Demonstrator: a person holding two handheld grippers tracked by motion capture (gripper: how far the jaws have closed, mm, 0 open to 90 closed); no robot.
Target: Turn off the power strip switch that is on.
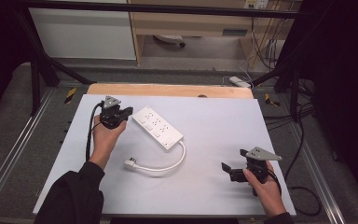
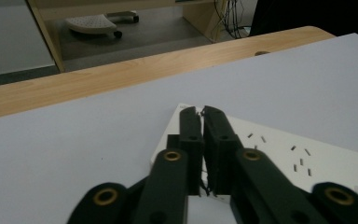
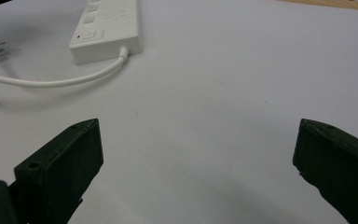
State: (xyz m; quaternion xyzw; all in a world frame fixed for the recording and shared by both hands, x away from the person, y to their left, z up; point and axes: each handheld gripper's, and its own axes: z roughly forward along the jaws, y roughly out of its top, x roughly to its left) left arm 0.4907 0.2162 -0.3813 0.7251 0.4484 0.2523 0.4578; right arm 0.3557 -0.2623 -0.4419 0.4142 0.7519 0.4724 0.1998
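One white power strip (image 1: 157, 127) is seen lying flat on the grey-white surface (image 1: 223, 121), a little toward ten o'clock from its centre, its long axis running from ten o'clock to four o'clock. Three rows of sockets can be counted on its top face in the high view, with a switch panel at the four o'clock end. From that end one white cable (image 1: 168, 163) curves round toward seven o'clock and ends in one plug (image 1: 130, 163), which lies loose on the surface, plugged into nothing.

The left claw (image 1: 127, 112) is held at the strip's ten o'clock end. In the left gripper view its jaws are seen nearly together, with only a narrow slit between them, just above the corner of the power strip (image 2: 279, 149); nothing is clamped between them, so the claw is taken as closed and empty. The right claw (image 1: 232, 164) is kept well apart from the strip, at about four o'clock on the surface, its jaws spread wide over bare surface and holding nothing.

The work is judged to be at an early stage: the strip has not been lifted, the cable has not been gathered and the plug has not been picked up.

Counted: one strip, one cable, one plug, two claws, two hands.
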